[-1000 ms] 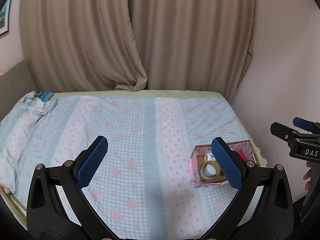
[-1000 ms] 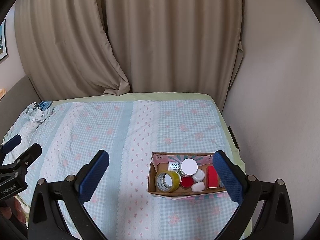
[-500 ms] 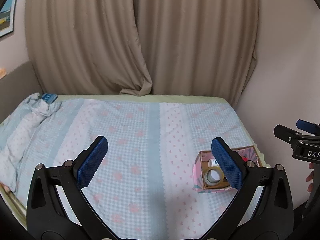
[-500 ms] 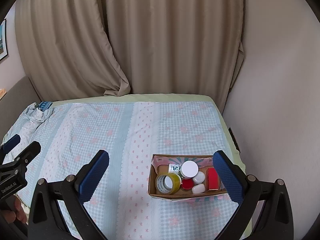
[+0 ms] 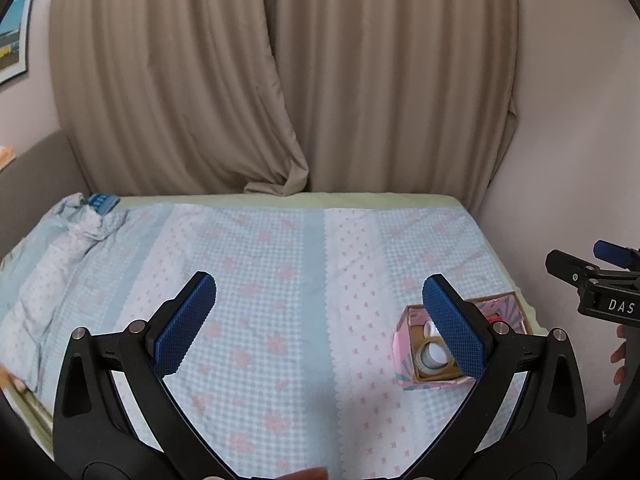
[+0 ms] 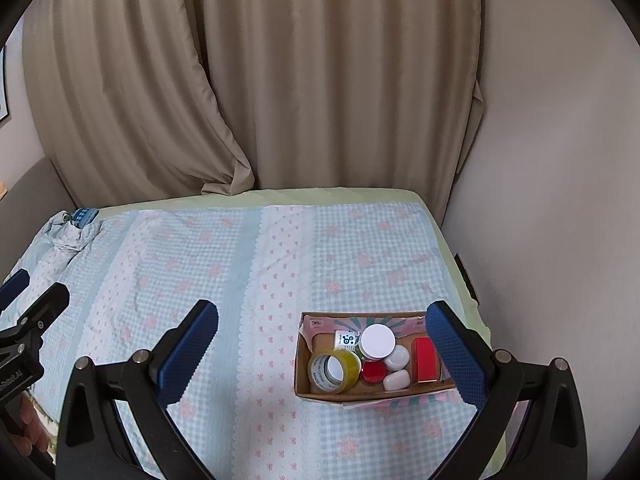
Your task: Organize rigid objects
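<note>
A cardboard box (image 6: pixel 304 380) with a pink patterned outside sits on the bed near its right front corner. In it lie a yellow tape roll (image 6: pixel 334 372), a white-lidded jar (image 6: pixel 377 342), a red cap (image 6: pixel 373 372), two small white pieces, a red block (image 6: pixel 425 360) and a small printed cube. In the left wrist view the box (image 5: pixel 404 364) is partly behind my right finger. My right gripper (image 6: pixel 322 352) is open and empty, held above and in front of the box. My left gripper (image 5: pixel 320 324) is open and empty over the bed's middle.
The bed has a blue checked cover with pink flowers (image 6: pixel 200 272). A crumpled cloth and a blue item (image 6: pixel 84 216) lie at the far left corner. Beige curtains (image 6: pixel 320 80) hang behind; a wall (image 6: pixel 560 200) is close on the right.
Both grippers have pulled back and risen a little; the box looks smaller and farther in the left wrist view. Both stay open and empty.
</note>
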A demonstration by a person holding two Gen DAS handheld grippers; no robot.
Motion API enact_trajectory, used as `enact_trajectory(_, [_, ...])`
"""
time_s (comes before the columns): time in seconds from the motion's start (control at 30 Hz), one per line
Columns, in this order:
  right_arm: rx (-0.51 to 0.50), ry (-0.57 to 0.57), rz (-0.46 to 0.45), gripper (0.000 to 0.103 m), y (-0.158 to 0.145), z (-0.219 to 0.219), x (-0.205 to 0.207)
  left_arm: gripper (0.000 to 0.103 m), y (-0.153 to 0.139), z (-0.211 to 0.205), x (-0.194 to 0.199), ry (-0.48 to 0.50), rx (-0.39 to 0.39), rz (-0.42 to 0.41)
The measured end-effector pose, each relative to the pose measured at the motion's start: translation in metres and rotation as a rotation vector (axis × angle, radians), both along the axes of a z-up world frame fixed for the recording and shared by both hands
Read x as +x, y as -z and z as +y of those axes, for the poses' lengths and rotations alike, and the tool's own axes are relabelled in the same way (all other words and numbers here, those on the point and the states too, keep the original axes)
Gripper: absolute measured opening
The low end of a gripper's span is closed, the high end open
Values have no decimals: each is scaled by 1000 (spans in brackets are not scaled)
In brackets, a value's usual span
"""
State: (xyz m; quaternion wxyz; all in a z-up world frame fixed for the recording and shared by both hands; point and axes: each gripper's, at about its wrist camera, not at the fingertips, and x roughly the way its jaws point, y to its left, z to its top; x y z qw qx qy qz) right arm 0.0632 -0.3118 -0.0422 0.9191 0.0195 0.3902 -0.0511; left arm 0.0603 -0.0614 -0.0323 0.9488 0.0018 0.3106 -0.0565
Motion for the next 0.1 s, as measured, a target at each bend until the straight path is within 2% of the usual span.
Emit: enact_trajectory(0.1, [0,6,14,103,3,1,4,103,5,3,5,2,-15,18])
